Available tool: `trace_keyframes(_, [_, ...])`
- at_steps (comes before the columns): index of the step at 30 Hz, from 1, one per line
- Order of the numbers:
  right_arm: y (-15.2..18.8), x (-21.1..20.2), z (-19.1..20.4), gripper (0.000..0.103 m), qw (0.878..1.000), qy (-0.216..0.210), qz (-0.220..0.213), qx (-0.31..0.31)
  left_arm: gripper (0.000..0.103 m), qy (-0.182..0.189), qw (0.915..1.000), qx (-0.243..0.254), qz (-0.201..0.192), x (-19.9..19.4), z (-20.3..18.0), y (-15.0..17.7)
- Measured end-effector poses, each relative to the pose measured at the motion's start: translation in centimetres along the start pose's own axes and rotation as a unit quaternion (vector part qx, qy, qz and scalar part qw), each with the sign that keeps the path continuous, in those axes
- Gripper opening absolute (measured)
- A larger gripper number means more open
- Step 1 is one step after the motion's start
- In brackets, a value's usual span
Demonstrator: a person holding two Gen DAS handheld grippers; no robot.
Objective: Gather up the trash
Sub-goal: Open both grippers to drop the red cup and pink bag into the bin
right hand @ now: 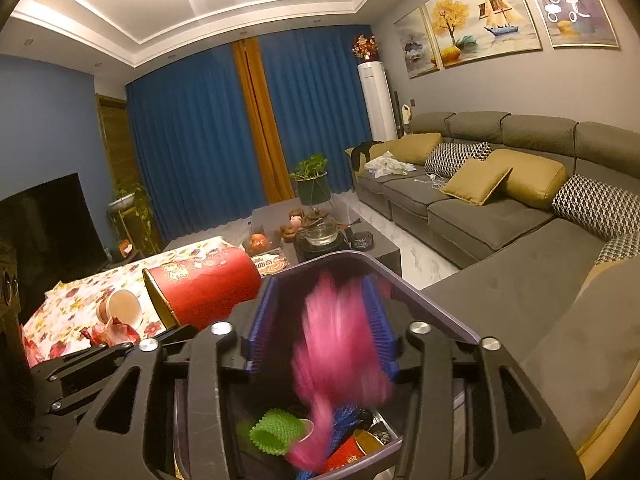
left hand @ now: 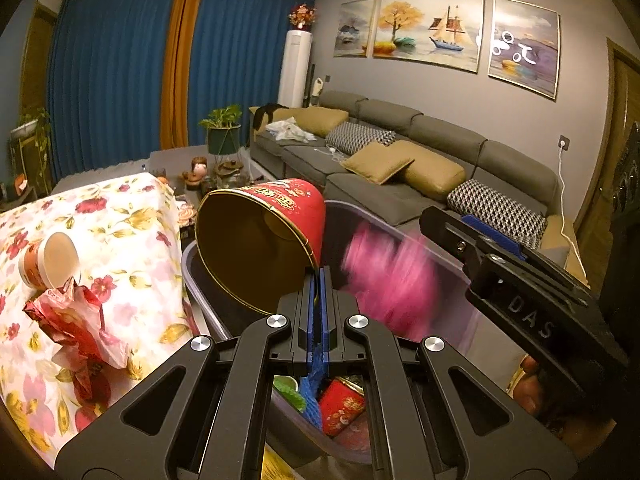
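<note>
The large red paper bucket (left hand: 264, 240) is pinched by its rim in the closed left gripper (left hand: 319, 280) over the dark plastic bin (left hand: 192, 276), while a blurred pink item (right hand: 340, 356) is dropped from the opened right gripper (right hand: 322, 328) into it

Pink object (right hand: 340, 344) motion-blurred beyond recognition; bin (left hand: 192, 276) partly hidden behind claws.

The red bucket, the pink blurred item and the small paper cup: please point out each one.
red bucket (left hand: 296, 208): left wrist view, red outer wall.
pink blurred item (right hand: 340, 344): right wrist view, middle of the blur.
small paper cup (left hand: 60, 256): left wrist view, pale inside.
</note>
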State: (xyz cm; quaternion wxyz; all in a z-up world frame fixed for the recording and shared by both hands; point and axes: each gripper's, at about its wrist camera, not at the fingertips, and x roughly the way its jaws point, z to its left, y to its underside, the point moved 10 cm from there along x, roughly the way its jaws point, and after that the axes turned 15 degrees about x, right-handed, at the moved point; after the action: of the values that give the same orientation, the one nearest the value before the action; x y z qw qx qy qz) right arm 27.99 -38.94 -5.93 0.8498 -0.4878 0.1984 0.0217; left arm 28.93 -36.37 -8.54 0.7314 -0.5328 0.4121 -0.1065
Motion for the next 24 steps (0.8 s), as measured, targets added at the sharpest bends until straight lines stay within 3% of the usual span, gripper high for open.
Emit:
trace_keyframes(4, [0.0,0.1,-0.4,0.049,1.0,0.005,-0.001,0.005,0.003,-0.002,1.0,-0.002,0.005,0.3,0.3,0.2])
trace_keyframes(11, [0.2,-0.7,-1.1,0.053,1.0,0.013,-0.005,0.02,0.043,-0.001,1.0,-0.006,0.008,0.4,0.3,0.4])
trace_keyframes(18, [0.7,-1.1,-1.4,0.055,1.0,0.019,-0.002,0.021,0.061,-0.009,0.9999,-0.009,0.006,-0.4,0.7,0.6])
trace_keyframes(24, [1.3,-1.6,-0.8,0.06,1.0,0.021,-0.001,0.013,0.074,-0.042,0.999,-0.012,0.004,-2.1,2.1,0.9])
